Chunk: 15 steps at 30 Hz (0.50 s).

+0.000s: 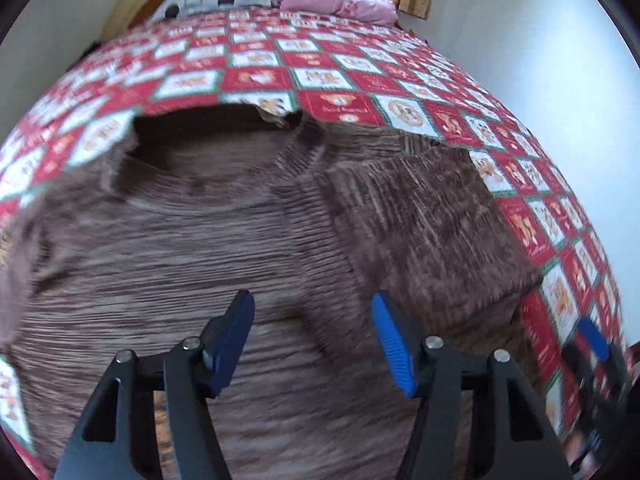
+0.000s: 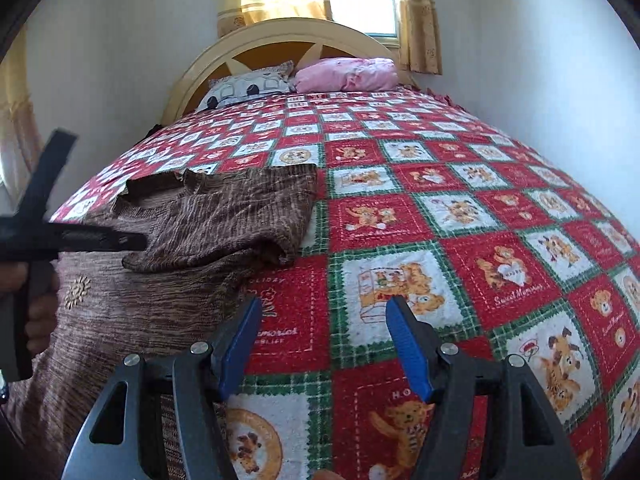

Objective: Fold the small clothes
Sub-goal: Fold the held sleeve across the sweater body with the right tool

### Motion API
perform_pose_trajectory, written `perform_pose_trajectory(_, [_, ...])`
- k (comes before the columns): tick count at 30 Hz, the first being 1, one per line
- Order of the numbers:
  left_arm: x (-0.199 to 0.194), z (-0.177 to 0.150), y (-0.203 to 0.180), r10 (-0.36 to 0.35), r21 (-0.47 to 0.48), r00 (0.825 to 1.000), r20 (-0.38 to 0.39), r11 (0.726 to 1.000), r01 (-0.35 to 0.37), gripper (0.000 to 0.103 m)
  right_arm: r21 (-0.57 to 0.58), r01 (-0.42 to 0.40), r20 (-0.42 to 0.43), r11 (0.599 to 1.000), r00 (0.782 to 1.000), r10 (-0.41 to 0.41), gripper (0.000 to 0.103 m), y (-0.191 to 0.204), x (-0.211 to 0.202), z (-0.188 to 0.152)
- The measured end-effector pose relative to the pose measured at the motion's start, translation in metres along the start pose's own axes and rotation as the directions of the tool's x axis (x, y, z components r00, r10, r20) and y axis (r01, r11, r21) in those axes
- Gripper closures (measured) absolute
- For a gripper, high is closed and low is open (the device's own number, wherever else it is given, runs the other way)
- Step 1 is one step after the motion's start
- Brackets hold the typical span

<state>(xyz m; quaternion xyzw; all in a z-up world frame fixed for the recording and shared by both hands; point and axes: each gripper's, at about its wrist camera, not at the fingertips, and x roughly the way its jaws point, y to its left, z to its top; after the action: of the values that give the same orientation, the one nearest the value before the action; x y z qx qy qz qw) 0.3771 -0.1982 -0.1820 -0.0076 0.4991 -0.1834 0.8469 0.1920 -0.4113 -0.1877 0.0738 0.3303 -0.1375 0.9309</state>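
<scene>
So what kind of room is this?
Most likely a bedroom. There's a bed with a curved headboard, two pillows by it, and a red teddy-bear quilt where the brown sweater lies.

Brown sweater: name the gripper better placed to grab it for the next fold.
Left. The left gripper hangs open directly over the brown sweater, while the right gripper, also open, faces bare quilt beside it.
</scene>
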Motion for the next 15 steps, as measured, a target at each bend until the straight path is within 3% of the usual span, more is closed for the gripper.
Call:
perform_pose_trajectory(2, [0.012, 0.001, -0.008, -0.008, -0.001, 1.000, -0.028, 1.000, 0.008, 0.040, -0.017, 0.004, -0.003, 1.000, 1.000, -0.004, 0.038, 0.002, 0.001, -0.002])
perform_pose_trajectory(3, [0.014, 0.001, -0.014, 0.027, 0.027, 1.000, -0.009, 0.999, -0.027, 0.040, -0.021, 0.002, -0.007, 1.000, 1.000, -0.003, 0.038, 0.003, 0.003, -0.002])
perform_pose_trajectory(6, [0.016, 0.004, -0.020, 0.029, 0.041, 0.999, 0.015, 0.999, -0.030, 0.040, -0.021, 0.013, -0.017, 1.000, 1.000, -0.014, 0.038, 0.002, 0.006, -0.003])
perform_pose_trajectory(7, [0.016, 0.004, -0.021, 0.022, 0.043, 1.000, 0.020, 0.999, -0.023, 0.049, -0.021, 0.017, -0.018, 1.000, 1.000, -0.017, 0.038, 0.002, 0.006, -0.004])
perform_pose_trajectory(8, [0.016, 0.004, -0.021, -0.007, 0.049, 1.000, 0.021, 0.999, 0.006, 0.075, -0.022, 0.018, -0.018, 1.000, 1.000, -0.018, 0.038, 0.002, 0.006, -0.004])
perform_pose_trajectory(9, [0.014, 0.003, -0.022, -0.035, 0.050, 0.999, 0.025, 0.998, 0.034, 0.077, -0.022, 0.019, -0.017, 1.000, 1.000, -0.020, 0.038, 0.003, 0.006, -0.004])
perform_pose_trajectory(10, [0.014, 0.004, -0.022, -0.024, 0.055, 0.999, 0.030, 0.998, 0.022, 0.090, -0.021, 0.020, -0.016, 1.000, 1.000, -0.021, 0.038, 0.003, 0.006, -0.004])
perform_pose_trajectory(15, [-0.004, 0.010, -0.014, -0.027, 0.056, 0.998, 0.050, 0.998, 0.024, 0.094, -0.014, 0.017, -0.016, 1.000, 1.000, -0.017, 0.037, 0.002, 0.006, -0.004])
